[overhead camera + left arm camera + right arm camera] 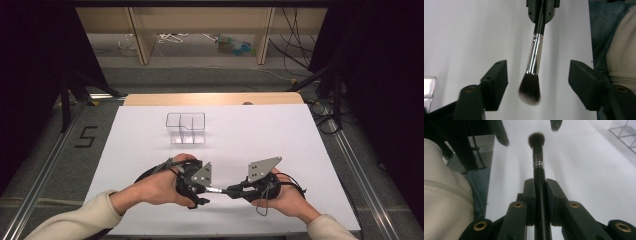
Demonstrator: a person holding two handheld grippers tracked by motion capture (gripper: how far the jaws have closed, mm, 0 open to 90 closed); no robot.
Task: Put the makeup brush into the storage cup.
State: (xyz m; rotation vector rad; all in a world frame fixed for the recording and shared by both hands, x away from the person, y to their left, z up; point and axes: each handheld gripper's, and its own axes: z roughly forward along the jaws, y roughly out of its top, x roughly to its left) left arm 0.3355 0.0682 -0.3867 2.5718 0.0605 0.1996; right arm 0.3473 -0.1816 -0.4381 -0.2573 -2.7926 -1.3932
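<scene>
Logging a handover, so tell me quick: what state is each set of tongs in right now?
Left tongs: open, empty, jaws either side of the makeup brush.
Right tongs: closed on the brush handle.

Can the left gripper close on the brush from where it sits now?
Probably yes. The left gripper is open with the brush head hanging between its jaws, touching neither. The right gripper is shut on the handle, and nothing else sits between the left jaws.

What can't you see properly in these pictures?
- Brush handle end: right gripper view, hidden between the right gripper jaws and cut by the bottom edge.
- Brush in the high view: too small, bristles hidden behind the left gripper.
- Clear box: left gripper view, cut by the left edge.
</scene>
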